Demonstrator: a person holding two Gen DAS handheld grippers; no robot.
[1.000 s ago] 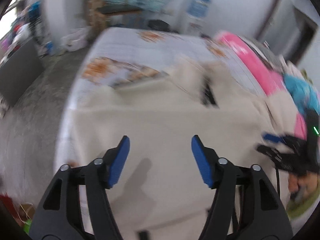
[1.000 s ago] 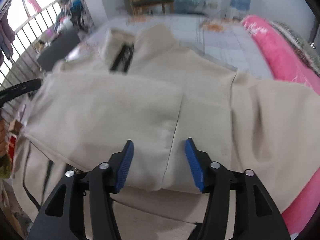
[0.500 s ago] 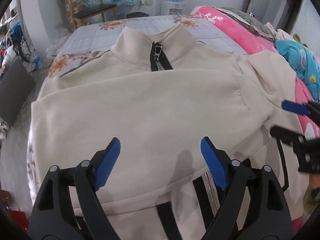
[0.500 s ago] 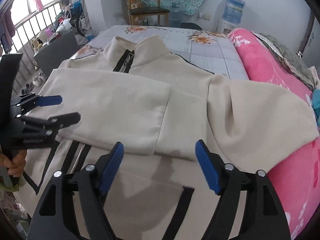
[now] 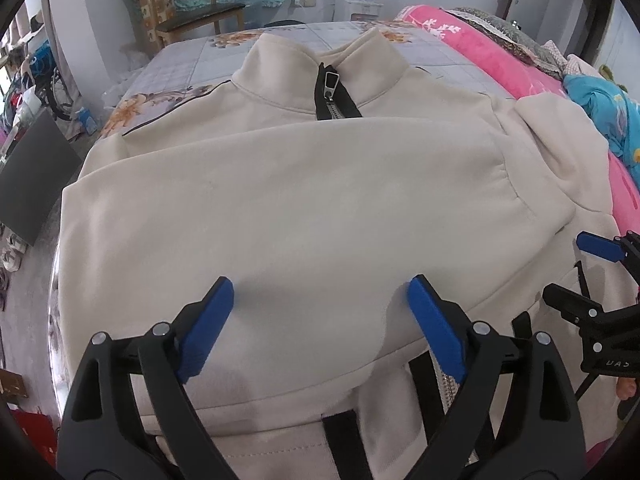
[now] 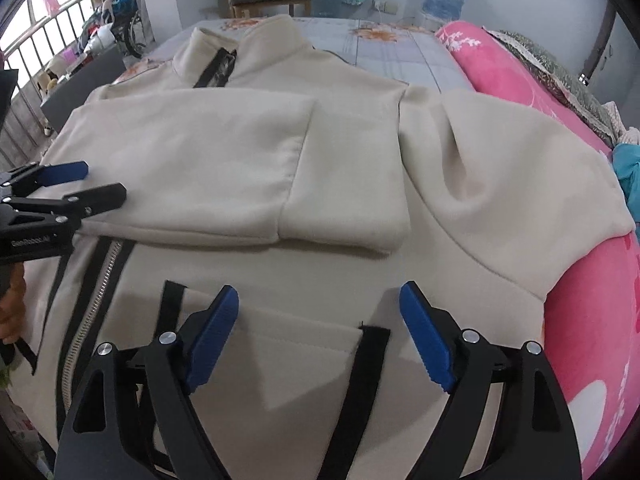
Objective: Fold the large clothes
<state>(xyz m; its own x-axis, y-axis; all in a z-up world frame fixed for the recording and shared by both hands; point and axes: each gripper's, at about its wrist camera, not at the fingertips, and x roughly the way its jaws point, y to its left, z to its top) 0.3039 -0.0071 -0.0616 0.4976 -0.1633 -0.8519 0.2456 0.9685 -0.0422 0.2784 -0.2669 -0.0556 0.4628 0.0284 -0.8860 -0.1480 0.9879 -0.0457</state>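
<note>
Jacket (image 5: 304, 208), cream with a black zipper, is lying spread across the bed (image 5: 192, 60), collar toward the far edge, one sleeve (image 6: 224, 168) folded across its chest. Left gripper (image 5: 320, 316) is hovering over that sleeve, fingers released; right gripper (image 6: 320, 320) is hovering above the hem, fingers released too.

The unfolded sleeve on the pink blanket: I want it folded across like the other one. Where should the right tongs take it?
Probably near the sleeve's outer end draped on the pink blanket, coming from the right; that raised edge gives the open right tongs something to pinch.
</note>
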